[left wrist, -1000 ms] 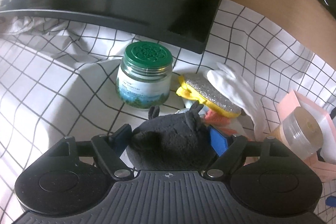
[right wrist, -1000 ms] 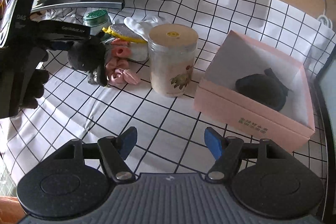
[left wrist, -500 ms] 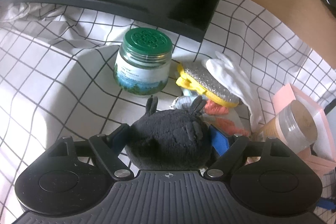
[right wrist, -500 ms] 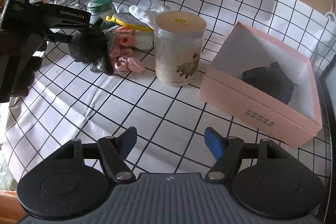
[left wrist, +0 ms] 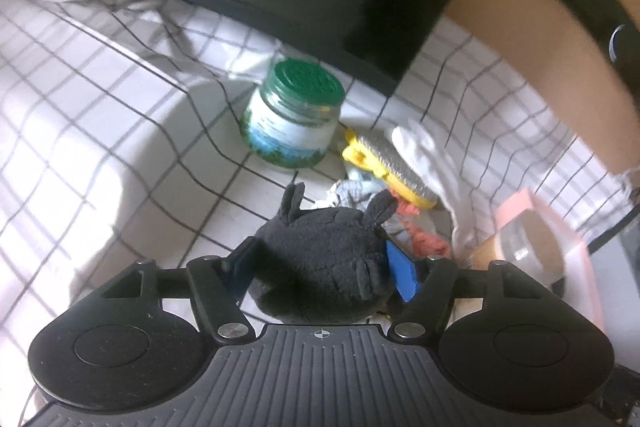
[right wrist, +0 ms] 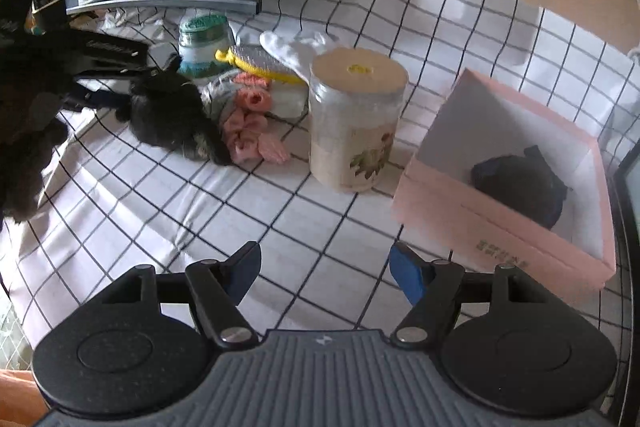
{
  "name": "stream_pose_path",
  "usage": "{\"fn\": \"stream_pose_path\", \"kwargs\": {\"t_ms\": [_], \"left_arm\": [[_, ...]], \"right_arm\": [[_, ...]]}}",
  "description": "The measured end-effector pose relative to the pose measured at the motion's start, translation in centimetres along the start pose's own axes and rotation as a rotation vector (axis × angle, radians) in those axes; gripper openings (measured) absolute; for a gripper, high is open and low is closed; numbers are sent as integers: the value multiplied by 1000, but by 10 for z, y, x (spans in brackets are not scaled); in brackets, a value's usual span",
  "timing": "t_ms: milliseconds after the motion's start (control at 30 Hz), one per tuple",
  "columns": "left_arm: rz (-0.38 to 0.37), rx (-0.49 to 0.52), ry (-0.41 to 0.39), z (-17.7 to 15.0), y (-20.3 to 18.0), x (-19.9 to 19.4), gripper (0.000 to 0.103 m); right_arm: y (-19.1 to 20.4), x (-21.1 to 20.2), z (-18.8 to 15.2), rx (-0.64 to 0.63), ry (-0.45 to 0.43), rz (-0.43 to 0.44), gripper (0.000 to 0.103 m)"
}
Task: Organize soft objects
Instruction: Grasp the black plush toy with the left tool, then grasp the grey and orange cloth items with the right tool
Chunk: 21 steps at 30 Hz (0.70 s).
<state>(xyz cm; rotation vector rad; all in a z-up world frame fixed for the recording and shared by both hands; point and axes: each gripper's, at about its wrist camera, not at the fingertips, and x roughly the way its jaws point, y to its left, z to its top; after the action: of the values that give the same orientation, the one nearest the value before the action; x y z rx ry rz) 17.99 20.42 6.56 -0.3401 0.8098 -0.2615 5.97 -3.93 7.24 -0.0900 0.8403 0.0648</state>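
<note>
Left wrist view: the black plush toy (left wrist: 324,263) is pinched between the blue pads of the left gripper (left wrist: 320,267), whose jaws have just been closing, just in front of the green-lidded jar (left wrist: 294,119). The right gripper (right wrist: 324,273) is held spread and empty, well apart from that jar.

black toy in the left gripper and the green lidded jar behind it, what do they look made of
Black toy: soft fleece-like plush, matte and fuzzy, with floppy ears. Green-lidded jar: body looks like clear glass or hard plastic, judging by its glossy see-through shoulder; the lid looks like moulded plastic with an embossed pattern.
</note>
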Motion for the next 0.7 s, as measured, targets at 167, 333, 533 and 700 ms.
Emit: {"fn": "stream_pose_path", "kwargs": {"t_ms": [167, 333, 533, 700], "left_arm": [[30, 5, -40, -5, 12, -33, 73], [105, -33, -19, -8, 33, -53, 73], [154, -26, -51, -15, 54, -78, 73], [101, -35, -31, -18, 63, -83, 73]], "right_arm": [[16, 2, 8, -53, -50, 27, 72], [53, 6, 22, -180, -132, 68, 72], [86, 47, 67, -246, -165, 29, 72], [103, 106, 105, -272, -103, -22, 72]]}}
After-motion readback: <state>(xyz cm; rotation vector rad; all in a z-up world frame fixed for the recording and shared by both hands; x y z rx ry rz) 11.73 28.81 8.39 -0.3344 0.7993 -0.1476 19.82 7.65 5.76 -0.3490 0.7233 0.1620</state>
